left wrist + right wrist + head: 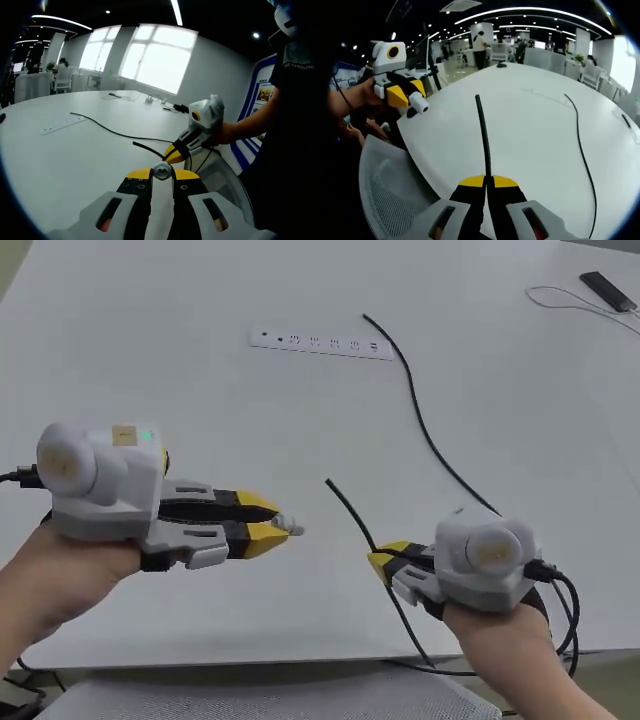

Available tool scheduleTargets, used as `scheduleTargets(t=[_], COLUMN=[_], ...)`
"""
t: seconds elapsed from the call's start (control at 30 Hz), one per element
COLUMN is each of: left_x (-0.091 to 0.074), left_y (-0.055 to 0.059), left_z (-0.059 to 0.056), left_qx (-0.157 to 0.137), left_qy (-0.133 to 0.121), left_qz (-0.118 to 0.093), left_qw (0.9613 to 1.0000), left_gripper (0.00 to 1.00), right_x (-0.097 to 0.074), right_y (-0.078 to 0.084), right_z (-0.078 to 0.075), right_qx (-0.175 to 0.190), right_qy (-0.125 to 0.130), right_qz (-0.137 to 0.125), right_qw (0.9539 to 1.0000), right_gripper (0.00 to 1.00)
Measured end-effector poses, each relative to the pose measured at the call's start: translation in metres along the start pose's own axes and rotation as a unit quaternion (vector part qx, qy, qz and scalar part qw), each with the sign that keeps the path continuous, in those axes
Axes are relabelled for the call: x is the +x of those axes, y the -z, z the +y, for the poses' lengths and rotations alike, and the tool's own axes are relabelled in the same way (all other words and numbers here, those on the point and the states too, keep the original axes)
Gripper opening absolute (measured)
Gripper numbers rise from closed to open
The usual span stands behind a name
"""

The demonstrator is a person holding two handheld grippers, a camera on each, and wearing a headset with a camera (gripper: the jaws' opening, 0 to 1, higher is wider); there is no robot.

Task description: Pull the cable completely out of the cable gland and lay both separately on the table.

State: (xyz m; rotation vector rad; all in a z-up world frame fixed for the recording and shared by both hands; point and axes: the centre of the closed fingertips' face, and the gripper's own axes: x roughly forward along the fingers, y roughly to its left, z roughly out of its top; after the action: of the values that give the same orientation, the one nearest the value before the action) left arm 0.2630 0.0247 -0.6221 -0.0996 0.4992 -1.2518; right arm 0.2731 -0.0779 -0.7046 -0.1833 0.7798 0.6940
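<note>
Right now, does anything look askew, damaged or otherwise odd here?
Nothing stands out. The cable gland sits clamped in the left hand-held gripper, free of the cable, which the right hand-held gripper grips. Both are held in the air, not yet laid on the table. No damage shows.

Most of the cable gland [162, 171] is buried between the left gripper's [278, 523] closed jaws, with just its grey tip poking out. The cable [350, 508] vanishes inside the right gripper's [378, 560] clamped jaws, then drops past the surface [200, 300] edge at 5 o'clock. Whether the long black cord [420, 420], which slips behind that gripper, is the same cable cannot be told. At 2 o'clock a flat black device [607, 291] is too small to identify, and the thin white cord [560, 302] beside it is cut off by the edge. The power strip's [320, 343] sockets are too small to make out.
</note>
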Motion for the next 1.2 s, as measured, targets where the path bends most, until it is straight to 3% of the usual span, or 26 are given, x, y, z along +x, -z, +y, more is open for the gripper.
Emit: scheduleTargets(t=[0.5,0.9,1.2], left_x=[0.0,-0.004,-0.007], left_y=[0.005,0.012,0.019], left_z=[0.0,0.005,0.01], left_qx=[0.002,0.001,0.001], left_qy=[-0.003,-0.01,-0.016], left_qz=[-0.002,-0.005,-0.004], left_qw=[1.0,0.9999,0.9999], left_gripper=[0.15,0.15,0.15], right_x=[-0.002,0.008,0.028], right_y=[-0.003,-0.035,-0.059], right_z=[0.001,0.008,0.015], right_qx=[-0.016,-0.059,-0.092], right_qy=[0.003,-0.001,-0.009], right_qz=[0.007,-0.002,0.002], right_qw=[0.9998,0.9982,0.9957], right_gripper=[0.0,0.0,0.0])
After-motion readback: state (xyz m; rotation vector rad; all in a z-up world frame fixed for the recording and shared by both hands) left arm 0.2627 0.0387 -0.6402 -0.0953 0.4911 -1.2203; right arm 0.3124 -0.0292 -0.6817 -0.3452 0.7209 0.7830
